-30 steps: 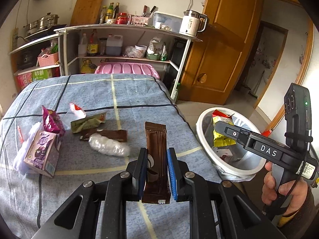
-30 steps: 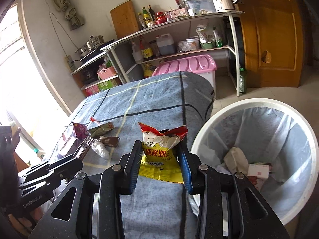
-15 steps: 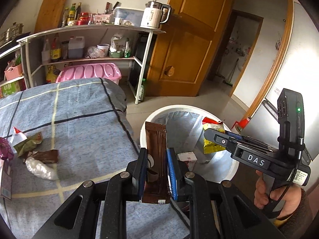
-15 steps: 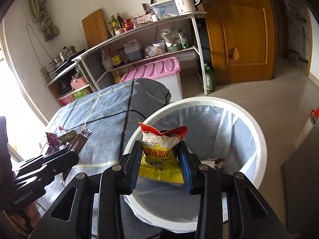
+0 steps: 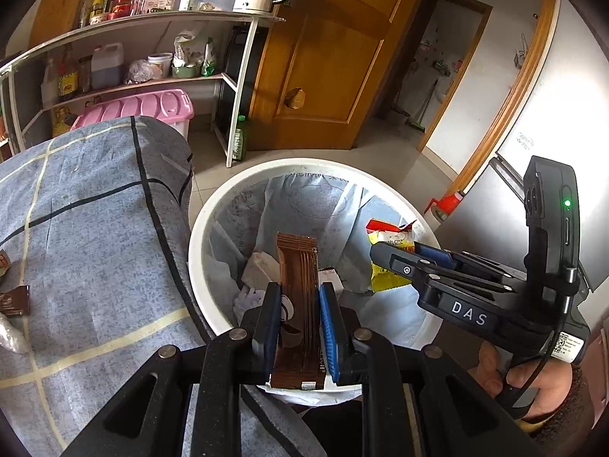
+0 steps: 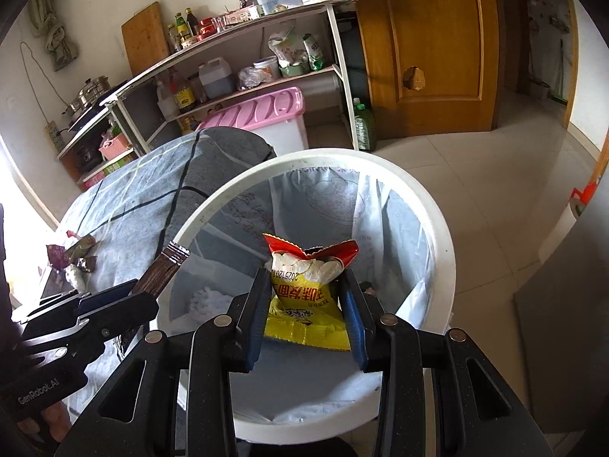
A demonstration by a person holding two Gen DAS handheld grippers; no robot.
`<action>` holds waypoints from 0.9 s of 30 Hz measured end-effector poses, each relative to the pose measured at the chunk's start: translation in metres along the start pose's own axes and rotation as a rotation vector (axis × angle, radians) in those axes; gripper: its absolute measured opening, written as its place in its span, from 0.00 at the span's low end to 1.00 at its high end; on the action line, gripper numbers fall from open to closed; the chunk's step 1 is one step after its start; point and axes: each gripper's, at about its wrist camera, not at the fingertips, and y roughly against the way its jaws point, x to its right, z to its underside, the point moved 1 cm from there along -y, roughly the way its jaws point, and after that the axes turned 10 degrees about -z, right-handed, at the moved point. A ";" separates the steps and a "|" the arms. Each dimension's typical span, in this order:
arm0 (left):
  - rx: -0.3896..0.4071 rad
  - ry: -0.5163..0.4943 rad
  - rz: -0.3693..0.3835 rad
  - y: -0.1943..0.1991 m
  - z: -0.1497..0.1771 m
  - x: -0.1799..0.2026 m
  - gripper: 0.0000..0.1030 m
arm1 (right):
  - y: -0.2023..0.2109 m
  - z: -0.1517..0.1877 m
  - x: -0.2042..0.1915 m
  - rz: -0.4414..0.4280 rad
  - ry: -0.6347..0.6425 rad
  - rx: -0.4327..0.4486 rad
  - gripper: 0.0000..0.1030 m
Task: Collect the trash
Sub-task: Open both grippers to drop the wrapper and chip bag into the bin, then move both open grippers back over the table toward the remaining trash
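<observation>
Both pieces of trash are being held over the white bin (image 5: pixel 198 251) at once. The brown wrapper (image 5: pixel 298 304) is being clamped by the left gripper (image 5: pixel 300 297), its blue pads pressed tight against the wrapper's long edges, the far end sticking out above the bin's opening. The yellow snack bag (image 6: pixel 304 293) with its torn red top is being pinched in the right gripper (image 6: pixel 306 297), pads pressing in on both sides and the bag bulging between them.

The bin is being shown lined with a pale plastic bag, standing on the tiled floor just beside the blue checked tablecloth (image 5: pixel 87 247). A few scraps, white paper and a small box among them, are already lying at its bottom (image 5: pixel 262 266).

From the left wrist view, the right gripper is being seen side-on over the bin's right rim, gripped by a hand (image 5: pixel 533 381) at the lower right. More litter is being left on the cloth: a dark wrapper (image 5: pixel 15 299) and a clear plastic wad (image 5: pixel 11 337) at the far left edge. Behind it all, a shelf unit (image 6: pixel 243 61) and a pink storage box (image 6: pixel 262 114) are being glimpsed.
</observation>
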 end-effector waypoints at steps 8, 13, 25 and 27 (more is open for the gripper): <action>-0.015 -0.016 -0.024 -0.013 -0.003 0.005 0.27 | -0.005 0.002 0.008 0.027 -0.005 -0.022 0.41; -0.009 -0.010 -0.031 -0.009 -0.003 0.003 0.38 | -0.001 0.003 0.004 0.009 -0.013 -0.012 0.51; 0.072 0.029 -0.054 0.031 -0.006 -0.020 0.38 | 0.010 -0.001 -0.023 -0.015 0.018 0.030 0.51; 0.092 0.037 -0.067 0.040 -0.004 -0.027 0.38 | 0.011 -0.002 -0.029 -0.023 0.026 0.036 0.51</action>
